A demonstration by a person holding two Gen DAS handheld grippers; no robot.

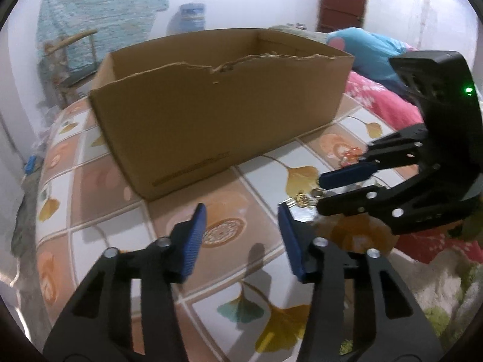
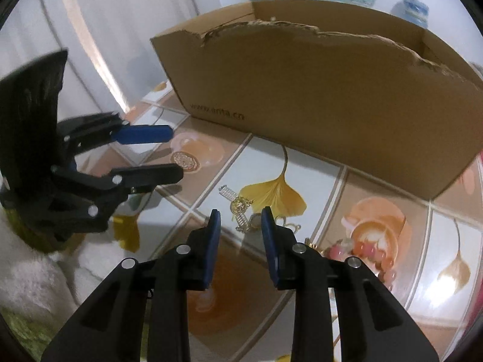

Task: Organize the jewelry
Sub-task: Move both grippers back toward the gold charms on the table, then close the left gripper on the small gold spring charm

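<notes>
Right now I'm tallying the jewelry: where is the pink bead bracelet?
In the right wrist view, the pink bead bracelet lies on the patterned tablecloth, right of the right gripper, before the cardboard box.

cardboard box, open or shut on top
Open: the cardboard box has no lid or flaps over it, and its inner back wall shows above the torn front edge.

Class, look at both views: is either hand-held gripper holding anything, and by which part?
Nothing is held. The right hand-held gripper hangs open over the gold earrings; the left is empty.

Printed web address on the box
The cardboard box (image 2: 317,90) bears "www.anta.cn" low on its near side; the middle letters are blurred.
</notes>
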